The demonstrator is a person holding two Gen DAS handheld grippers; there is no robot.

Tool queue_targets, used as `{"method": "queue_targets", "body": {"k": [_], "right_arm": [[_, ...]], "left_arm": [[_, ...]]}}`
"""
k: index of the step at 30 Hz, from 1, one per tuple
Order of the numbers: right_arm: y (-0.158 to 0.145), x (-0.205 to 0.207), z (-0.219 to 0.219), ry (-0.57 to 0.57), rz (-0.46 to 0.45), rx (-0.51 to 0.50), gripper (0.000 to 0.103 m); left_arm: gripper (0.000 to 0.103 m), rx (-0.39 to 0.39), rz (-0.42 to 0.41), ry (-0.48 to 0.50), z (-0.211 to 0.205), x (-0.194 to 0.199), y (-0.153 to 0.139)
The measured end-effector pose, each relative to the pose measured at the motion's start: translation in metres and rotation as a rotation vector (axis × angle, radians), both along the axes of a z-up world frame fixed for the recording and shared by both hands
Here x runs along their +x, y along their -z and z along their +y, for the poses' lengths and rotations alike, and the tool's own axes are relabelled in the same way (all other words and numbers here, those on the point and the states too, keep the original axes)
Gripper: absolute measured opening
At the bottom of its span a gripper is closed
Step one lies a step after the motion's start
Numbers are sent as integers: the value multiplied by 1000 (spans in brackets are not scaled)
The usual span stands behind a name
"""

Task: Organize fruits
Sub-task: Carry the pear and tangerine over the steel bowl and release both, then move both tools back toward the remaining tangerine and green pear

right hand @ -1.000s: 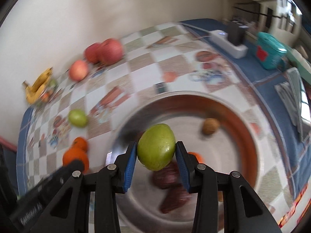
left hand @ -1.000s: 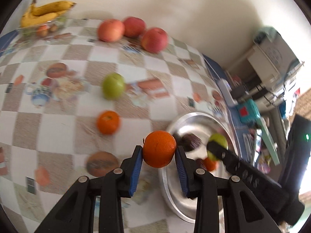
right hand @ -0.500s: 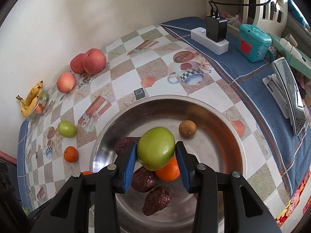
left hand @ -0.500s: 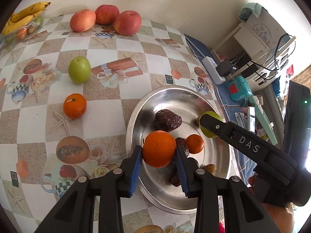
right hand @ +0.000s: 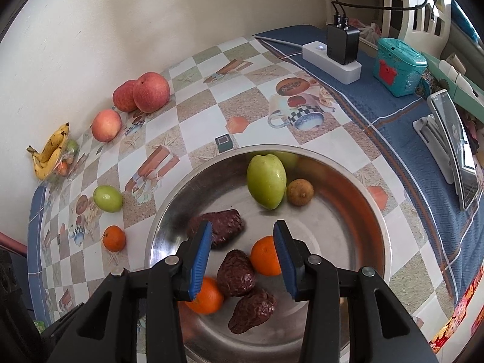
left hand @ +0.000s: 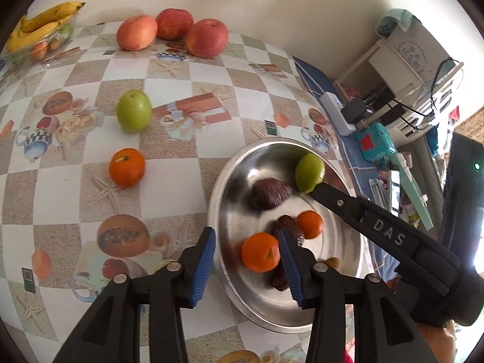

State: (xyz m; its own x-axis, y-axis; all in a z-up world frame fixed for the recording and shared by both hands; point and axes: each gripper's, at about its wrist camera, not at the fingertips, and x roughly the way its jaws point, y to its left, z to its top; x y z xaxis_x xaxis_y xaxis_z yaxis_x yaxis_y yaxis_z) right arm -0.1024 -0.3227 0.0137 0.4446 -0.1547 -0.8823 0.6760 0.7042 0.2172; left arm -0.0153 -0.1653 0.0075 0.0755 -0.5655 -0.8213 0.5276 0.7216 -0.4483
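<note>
A steel bowl (right hand: pixel 372 211) holds a green fruit (right hand: pixel 266 181), a small brown fruit (right hand: pixel 299 192), two oranges (right hand: pixel 264 255) and three dark red wrinkled fruits (right hand: pixel 230 231). My right gripper (right hand: pixel 242 243) hangs open above the bowl's middle, holding nothing. My left gripper (left hand: pixel 246 257) is open over the bowl's (left hand: pixel 217 211) near-left rim, and an orange (left hand: pixel 260 252) lies loose in the bowl beside its right finger. On the checked tablecloth sit a green apple (left hand: pixel 134 115), an orange (left hand: pixel 126 167) and three red apples (left hand: pixel 172 31).
Bananas (left hand: pixel 39 27) in a clear bag lie at the back left by the wall. On the blue cloth to the right of the bowl are a white power strip with chargers (right hand: pixel 332 57), a teal box (right hand: pixel 399 66) and a phone on a stand (right hand: pixel 453 151).
Both grippers have opened. The orange has left the left gripper and the green fruit has left the right gripper; both now lie in the bowl.
</note>
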Motion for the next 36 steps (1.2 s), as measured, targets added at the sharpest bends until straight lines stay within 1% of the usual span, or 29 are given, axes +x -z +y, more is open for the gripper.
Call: {"method": "queue_targets", "body": {"k": [3,6,11,14,17,23,29,36], "right_arm": [[2,4,5,-17,11,-2,44],[3,9,13,-46,15,2,44],[4,16,26,-87,21,-2,43],[5,21,34,-116,30,-10,43],[5,25,42,-143,36,-23,43],[4,32,57,-189,45,-45,43],[4,35,65,-212,54,-56,43],[6,36,65,-213,63,-55,43]], "left_arm": [[52,18,-7,-39,7,7,1],[52,29,3,-75,14,13,4],[52,90,7,-168,32,27,10],[53,93,23,-221,46,36,11],[57,114,-4,-276,60,45,7],[57,112,-4,-361,84,59,4],[61,124,-7,-404,93,64,3],[65,144,-20,-391,90,63,4]]}}
